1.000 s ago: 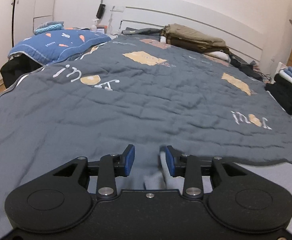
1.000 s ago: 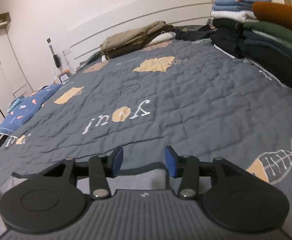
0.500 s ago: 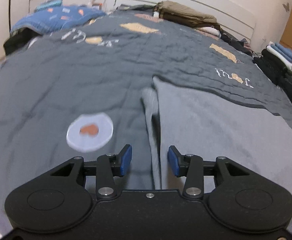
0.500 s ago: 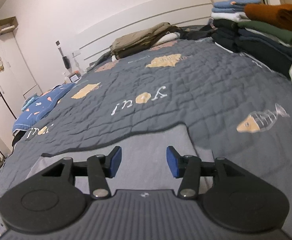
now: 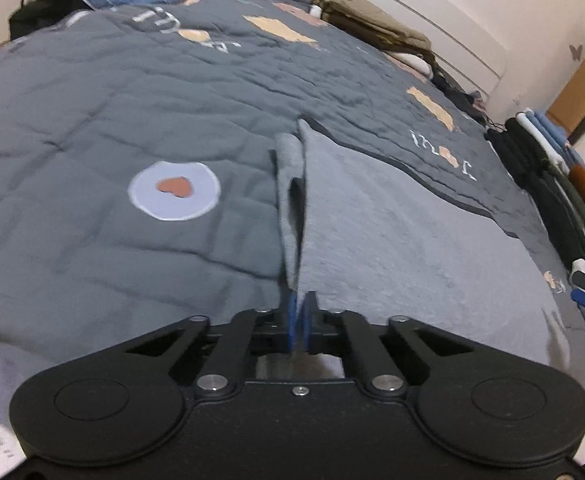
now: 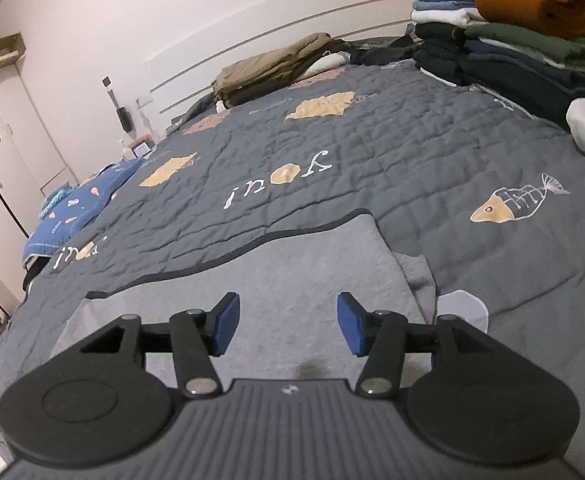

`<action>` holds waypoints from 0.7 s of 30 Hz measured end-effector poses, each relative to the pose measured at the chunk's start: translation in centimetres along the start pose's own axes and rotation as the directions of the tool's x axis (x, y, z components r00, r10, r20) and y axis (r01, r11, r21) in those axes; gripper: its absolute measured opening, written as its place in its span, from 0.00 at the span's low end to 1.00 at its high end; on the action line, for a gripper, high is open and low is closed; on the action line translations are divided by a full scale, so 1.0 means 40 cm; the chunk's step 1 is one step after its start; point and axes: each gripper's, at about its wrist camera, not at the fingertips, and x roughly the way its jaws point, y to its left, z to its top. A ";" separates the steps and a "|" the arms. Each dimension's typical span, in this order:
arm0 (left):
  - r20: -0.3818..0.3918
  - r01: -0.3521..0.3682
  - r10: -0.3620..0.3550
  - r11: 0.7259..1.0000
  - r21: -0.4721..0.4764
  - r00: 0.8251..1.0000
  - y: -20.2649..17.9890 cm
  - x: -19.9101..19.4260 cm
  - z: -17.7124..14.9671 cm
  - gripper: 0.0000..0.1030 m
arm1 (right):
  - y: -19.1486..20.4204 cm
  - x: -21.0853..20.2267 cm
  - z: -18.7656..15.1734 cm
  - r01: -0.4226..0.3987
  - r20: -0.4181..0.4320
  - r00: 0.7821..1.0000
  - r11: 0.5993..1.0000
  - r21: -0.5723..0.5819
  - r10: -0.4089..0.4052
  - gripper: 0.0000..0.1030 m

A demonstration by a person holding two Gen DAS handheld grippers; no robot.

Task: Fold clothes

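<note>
Two grippers we hold over the grey garment (image 5: pixel 392 240) spread on the bed's quilt (image 5: pixel 112 120) — the left gripper (image 5: pixel 299 316) has its jaws clamped on the garment's folded edge, while the right gripper (image 6: pixel 288 324) has its jaws apart, just widened, nothing gripped.

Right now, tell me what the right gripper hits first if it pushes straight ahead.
Most likely the grey garment lying flat on the quilt. The right gripper is open, angled down over that cloth, with nothing between its pads; exact depth is unclear.
</note>
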 end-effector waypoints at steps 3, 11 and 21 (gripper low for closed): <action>-0.011 -0.017 0.018 0.999 0.033 1.000 -0.011 -0.008 -0.010 0.03 | -0.006 0.008 -0.002 0.019 -0.029 0.999 1.000 -0.011 -0.019 0.52; 0.046 -0.073 0.071 0.997 0.034 0.996 -0.013 -0.043 -0.017 0.03 | -0.031 -0.010 -0.010 0.028 -0.081 0.996 0.999 -0.046 -0.032 0.52; 0.089 0.001 -0.001 1.000 0.000 0.996 -0.053 -0.101 -0.059 0.42 | -0.126 -0.120 -0.075 -0.014 -0.118 0.992 0.974 0.228 0.042 0.52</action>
